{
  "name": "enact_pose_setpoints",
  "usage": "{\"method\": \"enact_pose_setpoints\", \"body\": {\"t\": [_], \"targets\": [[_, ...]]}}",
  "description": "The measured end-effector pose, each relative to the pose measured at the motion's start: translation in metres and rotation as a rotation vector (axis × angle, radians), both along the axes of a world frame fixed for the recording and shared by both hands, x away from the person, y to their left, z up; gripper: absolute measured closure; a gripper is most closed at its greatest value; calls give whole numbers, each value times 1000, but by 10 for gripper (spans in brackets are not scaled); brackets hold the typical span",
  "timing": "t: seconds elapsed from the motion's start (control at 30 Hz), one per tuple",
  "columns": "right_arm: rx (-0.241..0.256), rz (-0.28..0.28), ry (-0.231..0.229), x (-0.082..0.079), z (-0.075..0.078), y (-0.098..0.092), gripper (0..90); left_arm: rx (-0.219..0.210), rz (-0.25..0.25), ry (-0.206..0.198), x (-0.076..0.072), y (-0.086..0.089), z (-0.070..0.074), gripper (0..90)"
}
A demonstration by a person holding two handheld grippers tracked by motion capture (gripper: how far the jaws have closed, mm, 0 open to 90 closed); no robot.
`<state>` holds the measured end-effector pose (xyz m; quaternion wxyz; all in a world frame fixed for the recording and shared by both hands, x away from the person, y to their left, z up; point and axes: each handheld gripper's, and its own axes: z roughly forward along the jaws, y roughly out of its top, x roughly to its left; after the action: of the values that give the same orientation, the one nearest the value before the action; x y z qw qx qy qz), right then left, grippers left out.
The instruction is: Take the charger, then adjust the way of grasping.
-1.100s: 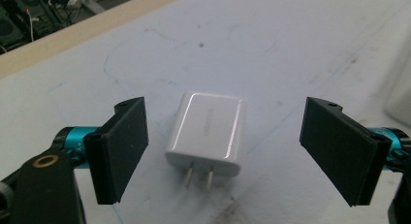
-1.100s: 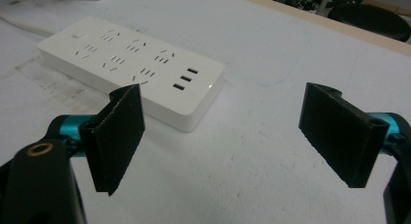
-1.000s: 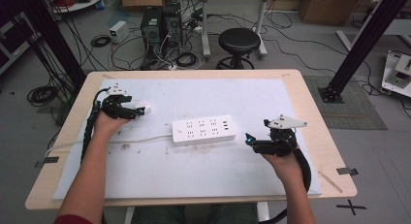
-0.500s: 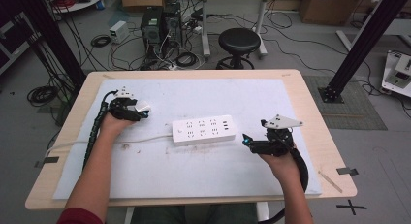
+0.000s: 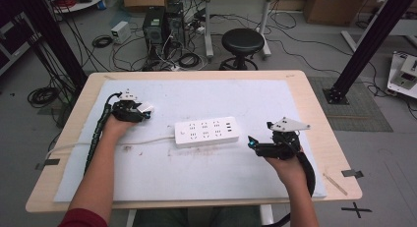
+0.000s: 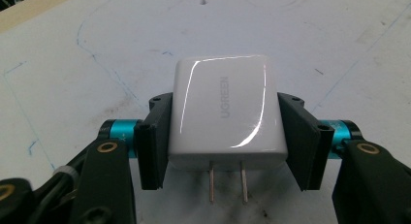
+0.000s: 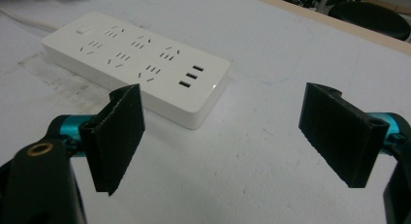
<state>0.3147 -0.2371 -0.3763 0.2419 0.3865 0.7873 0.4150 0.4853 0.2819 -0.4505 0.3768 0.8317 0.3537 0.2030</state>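
Observation:
A white power strip (image 5: 207,131) lies in the middle of the white mat, its cable running off to the left; its sockets and USB ports show in the right gripper view (image 7: 140,59). My left gripper (image 5: 145,110) sits left of the strip, shut on a white UGREEN charger (image 6: 225,112) whose two prongs (image 6: 228,183) point back toward the camera. The charger (image 5: 147,109) shows as a small white block at the jaw tips. My right gripper (image 5: 252,143) rests just right of the strip, open, with nothing between its jaws (image 7: 228,136).
The white mat (image 5: 196,173) covers most of the wooden table (image 5: 324,119). The strip's cable (image 5: 98,146) runs toward the left edge. A thin stick (image 5: 335,184) lies by the right front corner. A stool and cables stand on the floor behind.
My left gripper with the charger has shifted slightly right and toward the strip. The right gripper has hardly moved.

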Motion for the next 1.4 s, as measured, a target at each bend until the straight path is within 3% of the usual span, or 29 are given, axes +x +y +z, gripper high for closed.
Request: {"method": "enact_pose_setpoints", "body": {"t": [0.2, 0.33, 0.57, 0.63, 0.77, 1.03, 1.2, 1.4], "targets": [[9, 9, 8, -1, 1, 0, 168, 12, -18, -17, -8, 2, 12, 425], [17, 19, 5, -2, 4, 0, 168, -6, -56, -66, -25, 0, 32, 424], [29, 70, 9, -9, 6, 3, 168, -66, -137, -146, -74, -11, 71, 424], [36, 86, 11, -11, 6, 2, 168, -66, -168, -168, -90, -16, 80, 424], [45, 104, 26, -14, 5, 0, 168, -104, -225, -207, -119, -26, 93, 424], [60, 119, 27, -16, 3, 0, 168, -138, -331, -224, -156, -45, 96, 424], [62, 119, 33, -16, 3, 1, 168, -140, -362, -225, -165, -53, 93, 424], [81, 137, 47, -20, 4, 3, 168, -115, -437, -241, -176, -69, 94, 424]]}}
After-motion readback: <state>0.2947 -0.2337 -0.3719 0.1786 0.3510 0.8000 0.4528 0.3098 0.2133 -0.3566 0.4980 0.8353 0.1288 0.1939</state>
